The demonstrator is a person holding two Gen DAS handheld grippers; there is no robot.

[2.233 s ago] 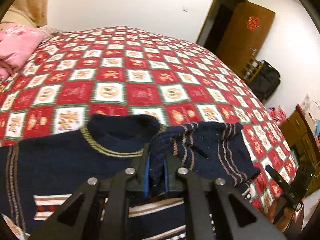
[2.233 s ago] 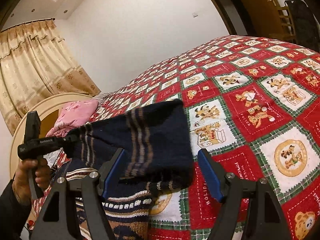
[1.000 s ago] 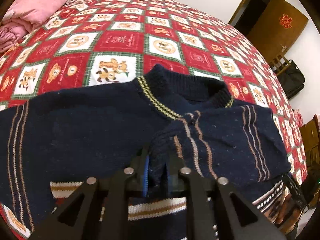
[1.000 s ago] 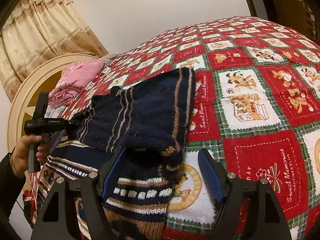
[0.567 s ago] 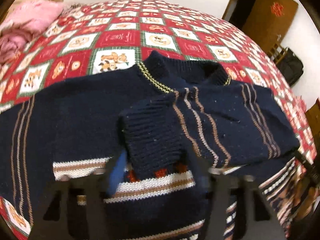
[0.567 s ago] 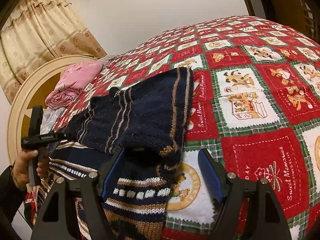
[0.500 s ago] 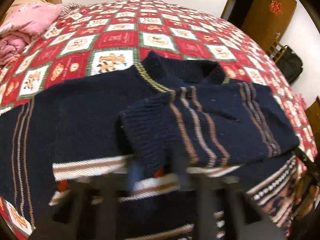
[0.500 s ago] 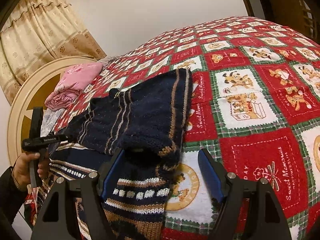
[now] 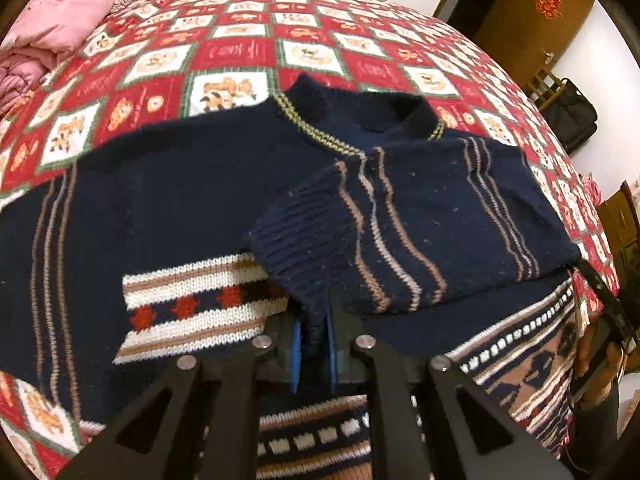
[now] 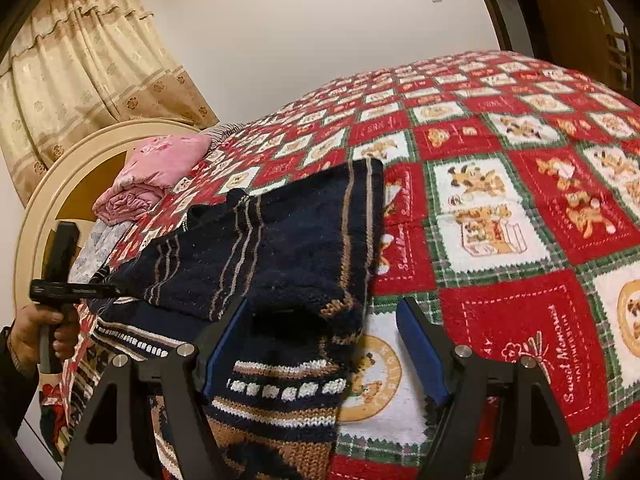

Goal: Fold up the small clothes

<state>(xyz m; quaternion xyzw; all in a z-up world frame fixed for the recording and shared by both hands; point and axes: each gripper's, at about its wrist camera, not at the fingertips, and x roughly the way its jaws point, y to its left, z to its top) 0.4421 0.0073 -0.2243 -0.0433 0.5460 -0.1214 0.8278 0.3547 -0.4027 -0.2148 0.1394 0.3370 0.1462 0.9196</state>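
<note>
Left wrist view: my left tongs (image 9: 314, 342) are pinched together on the ribbed cuff of the sleeve (image 9: 404, 232), which is folded across the chest of the navy sweater (image 9: 160, 208); the sweater lies flat on the bed, on the red checked blanket (image 9: 248, 44), collar at the far side. I judge the step in hand to be laying this sleeve square over the body: I should lower the cuff flat, keep the sleeve's edge parallel with the side seam, and let go only once the knit lies without a ridge. No label shows on the sweater; a red character mark on the brown door (image 9: 550, 0) is too small to read. Right wrist view: my right tongs (image 10: 324, 344) stand apart, straddling the folded corner of the sweater without gripping it. On the blanket, one red square reads "Sweet Memories" in script; other lettering is too distorted to read.
</note>
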